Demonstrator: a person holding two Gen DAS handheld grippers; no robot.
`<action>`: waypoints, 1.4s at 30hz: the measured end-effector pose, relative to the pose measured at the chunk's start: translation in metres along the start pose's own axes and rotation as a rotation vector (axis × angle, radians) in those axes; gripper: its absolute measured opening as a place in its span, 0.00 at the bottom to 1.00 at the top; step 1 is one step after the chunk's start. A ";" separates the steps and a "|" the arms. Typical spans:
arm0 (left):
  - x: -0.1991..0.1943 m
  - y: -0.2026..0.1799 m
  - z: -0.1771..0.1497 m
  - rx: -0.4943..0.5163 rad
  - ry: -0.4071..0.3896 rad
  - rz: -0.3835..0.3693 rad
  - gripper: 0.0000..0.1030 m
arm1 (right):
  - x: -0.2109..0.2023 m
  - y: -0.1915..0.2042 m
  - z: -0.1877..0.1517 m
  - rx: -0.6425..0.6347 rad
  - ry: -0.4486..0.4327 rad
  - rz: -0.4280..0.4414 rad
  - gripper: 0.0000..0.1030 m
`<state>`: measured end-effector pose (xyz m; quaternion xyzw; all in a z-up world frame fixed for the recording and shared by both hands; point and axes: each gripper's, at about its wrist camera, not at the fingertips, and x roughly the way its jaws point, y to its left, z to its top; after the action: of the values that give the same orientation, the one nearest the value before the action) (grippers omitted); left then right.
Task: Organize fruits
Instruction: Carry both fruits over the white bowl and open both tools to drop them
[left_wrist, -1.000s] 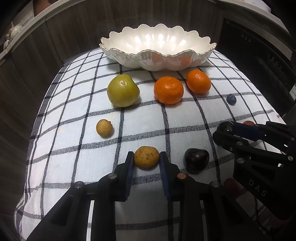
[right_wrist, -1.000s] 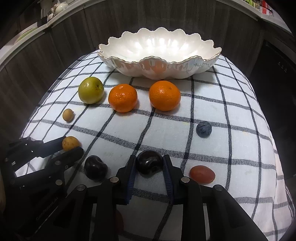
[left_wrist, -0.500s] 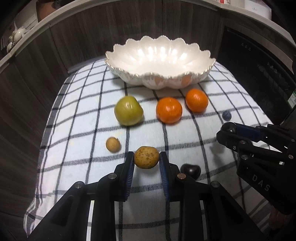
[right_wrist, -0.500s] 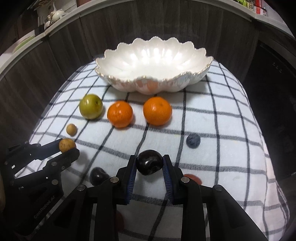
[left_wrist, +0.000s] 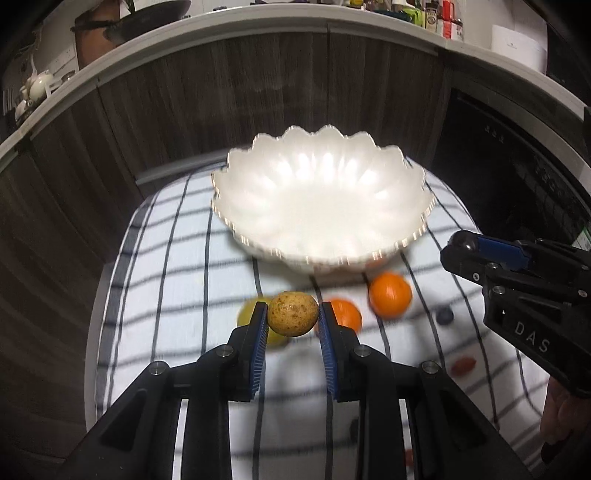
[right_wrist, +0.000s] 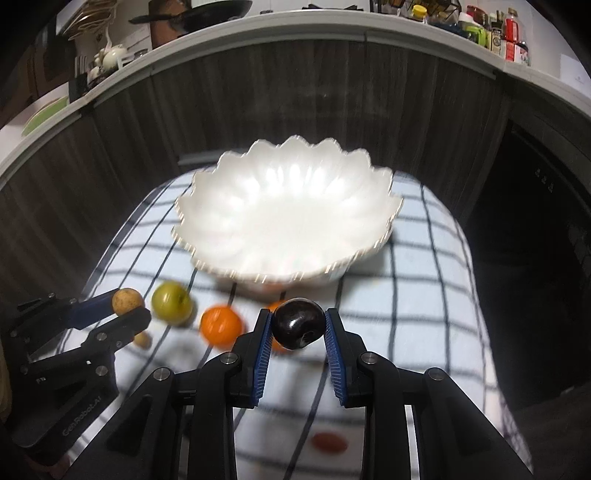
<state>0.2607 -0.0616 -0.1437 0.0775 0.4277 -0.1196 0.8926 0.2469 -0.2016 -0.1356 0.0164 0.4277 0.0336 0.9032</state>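
My left gripper (left_wrist: 291, 319) is shut on a speckled brown-yellow fruit (left_wrist: 292, 313) and holds it in the air, short of the white scalloped bowl (left_wrist: 321, 206). My right gripper (right_wrist: 297, 325) is shut on a dark purple plum (right_wrist: 297, 328), also lifted in front of the bowl (right_wrist: 284, 218). The bowl looks empty. On the checked cloth (left_wrist: 170, 266) below lie a green apple (right_wrist: 171, 298), two oranges (left_wrist: 390, 294) (left_wrist: 345, 314), a blueberry (left_wrist: 444, 315) and a small red fruit (left_wrist: 463, 364). The left gripper (right_wrist: 123, 308) also shows in the right wrist view.
A small brown fruit (right_wrist: 142, 339) lies on the cloth under the left gripper. Dark wood cabinet fronts (left_wrist: 221, 96) and a counter with bottles (right_wrist: 495, 29) stand behind the table. A dark oven front (left_wrist: 517, 177) is at the right.
Both grippers have risen from the cloth with their fruits and moved forward toward the bowl. The fruits on the cloth now lie lower and farther below.
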 end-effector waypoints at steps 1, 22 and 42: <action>0.003 0.001 0.005 -0.004 -0.001 0.000 0.27 | 0.002 -0.002 0.005 -0.001 -0.006 -0.005 0.29; 0.072 0.016 0.061 -0.036 0.060 -0.014 0.27 | 0.062 -0.021 0.049 -0.010 0.056 -0.007 0.29; 0.074 0.015 0.059 -0.036 0.069 0.030 0.61 | 0.072 -0.024 0.051 0.002 0.064 -0.047 0.61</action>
<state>0.3535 -0.0723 -0.1646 0.0717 0.4591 -0.0958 0.8803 0.3329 -0.2202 -0.1603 0.0061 0.4568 0.0124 0.8895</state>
